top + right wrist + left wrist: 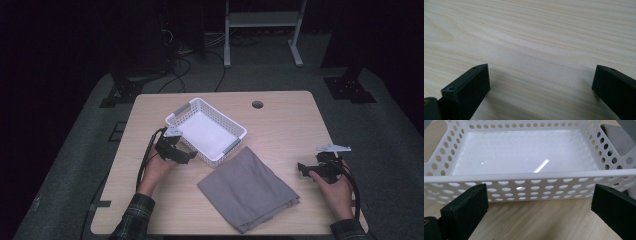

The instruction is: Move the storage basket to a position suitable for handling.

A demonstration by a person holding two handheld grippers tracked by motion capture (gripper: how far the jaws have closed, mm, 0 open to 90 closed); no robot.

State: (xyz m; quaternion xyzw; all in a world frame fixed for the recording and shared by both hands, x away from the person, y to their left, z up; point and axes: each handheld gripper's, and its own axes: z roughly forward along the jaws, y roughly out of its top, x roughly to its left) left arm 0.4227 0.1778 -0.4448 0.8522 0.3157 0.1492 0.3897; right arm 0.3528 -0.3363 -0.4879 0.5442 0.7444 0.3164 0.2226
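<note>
A white perforated basket (pixel 176 118) sits empty on the wooden table (pixel 280 115), left of centre. A folded grey cloth (pixel 247 187) lies flat just in front of its right corner. My left gripper (pixel 189 155) rests by the basket's near left wall, open, and the basket wall (pixel 529 187) stands just beyond the jaws in the left gripper view. A corner of the cloth (pixel 617 137) shows past the basket there. At the table's right side my right gripper (pixel 302 169) is open, pointing left at the cloth. Bare wood (pixel 529 45) lies between its jaws.
A round cable hole (pixel 257 104) is in the table's far edge. Beyond the table stand a white metal frame (pixel 262 22) and dark stand bases (pixel 350 87) on the grey floor. Cables trail from both grippers.
</note>
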